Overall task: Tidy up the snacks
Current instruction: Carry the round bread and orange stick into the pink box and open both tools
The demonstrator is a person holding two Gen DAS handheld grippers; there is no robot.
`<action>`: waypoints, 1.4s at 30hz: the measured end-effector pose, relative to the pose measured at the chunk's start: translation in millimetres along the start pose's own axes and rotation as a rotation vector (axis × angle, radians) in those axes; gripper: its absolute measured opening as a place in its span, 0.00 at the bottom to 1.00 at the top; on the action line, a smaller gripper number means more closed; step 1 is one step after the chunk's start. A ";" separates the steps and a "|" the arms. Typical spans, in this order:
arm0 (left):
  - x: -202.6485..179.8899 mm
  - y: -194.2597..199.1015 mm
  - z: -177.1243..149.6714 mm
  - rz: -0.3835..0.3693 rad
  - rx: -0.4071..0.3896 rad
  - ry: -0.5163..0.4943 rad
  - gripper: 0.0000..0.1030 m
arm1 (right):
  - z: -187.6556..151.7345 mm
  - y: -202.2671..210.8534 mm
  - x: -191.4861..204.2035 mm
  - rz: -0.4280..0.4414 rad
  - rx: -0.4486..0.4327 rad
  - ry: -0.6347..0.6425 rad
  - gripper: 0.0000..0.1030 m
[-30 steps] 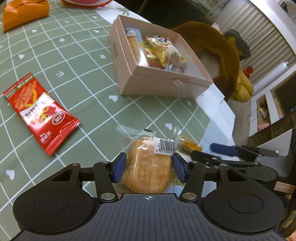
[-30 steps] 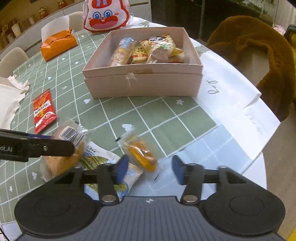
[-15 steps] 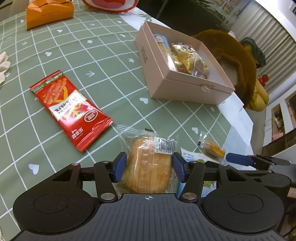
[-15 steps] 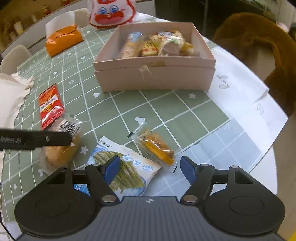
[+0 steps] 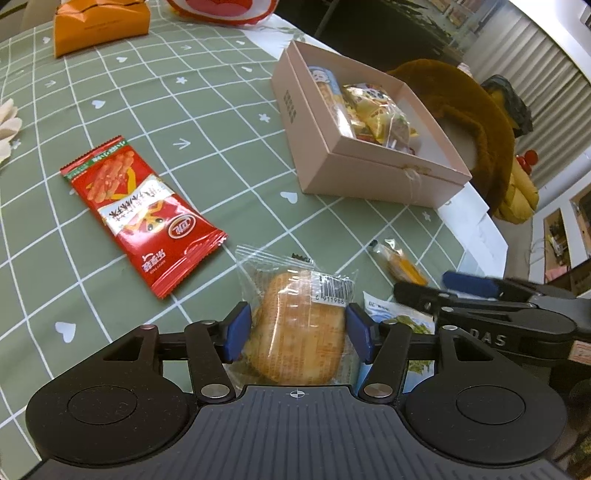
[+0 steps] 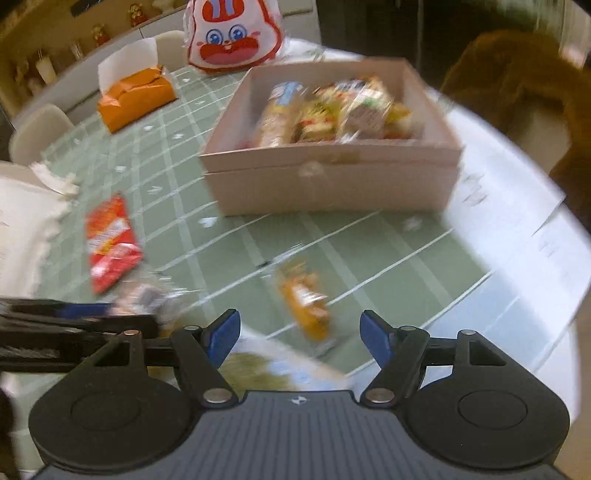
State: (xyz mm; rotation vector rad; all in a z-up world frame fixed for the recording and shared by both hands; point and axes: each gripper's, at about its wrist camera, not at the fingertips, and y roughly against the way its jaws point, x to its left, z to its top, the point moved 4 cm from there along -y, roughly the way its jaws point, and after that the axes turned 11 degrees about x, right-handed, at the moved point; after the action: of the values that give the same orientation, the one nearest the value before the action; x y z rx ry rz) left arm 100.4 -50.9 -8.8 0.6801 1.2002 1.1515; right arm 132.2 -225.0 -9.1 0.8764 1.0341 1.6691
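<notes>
A round golden cake in a clear wrapper (image 5: 301, 328) sits between the blue pads of my left gripper (image 5: 298, 328). The jaws are opening slightly, but the pads still touch it. My right gripper (image 6: 299, 332) is open and holds nothing. It hovers over a small orange snack packet (image 6: 306, 302) lying on the green cloth, with a blue-and-white packet (image 6: 266, 362) under its near side. A red snack packet (image 5: 140, 218) lies flat to the left. The pink box (image 5: 369, 173) farther back holds several wrapped snacks. The right wrist view is blurred.
An orange bag (image 5: 99, 22) and a white bunny-print bag (image 6: 232, 33) stand at the table's far side. White paper sheets (image 6: 517, 221) cover the right edge. A brown coat (image 5: 480, 122) hangs on a chair beyond. White cloth (image 6: 22, 221) lies at the left.
My right gripper's jaws have spread wider and it has shifted over the small orange packet. The left gripper keeps the cake; its view has swung, so the box sits farther right.
</notes>
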 end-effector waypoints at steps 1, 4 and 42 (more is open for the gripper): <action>-0.2 -0.3 -0.2 0.001 0.001 -0.001 0.61 | -0.4 -0.7 -2.0 -0.033 -0.010 0.016 0.70; -0.4 -1.3 -0.6 0.002 0.001 -0.003 0.62 | 0.1 -5.1 -8.4 -0.043 0.006 0.031 0.70; -75.9 146.9 87.9 -0.104 -0.452 -0.203 0.57 | 78.0 178.1 -45.0 0.100 -0.388 -0.003 0.32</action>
State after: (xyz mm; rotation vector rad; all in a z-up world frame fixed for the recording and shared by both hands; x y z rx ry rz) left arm 141.2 -60.9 173.7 0.3734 0.7579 1.1826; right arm 153.2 -283.2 180.6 0.6805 0.6387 1.8698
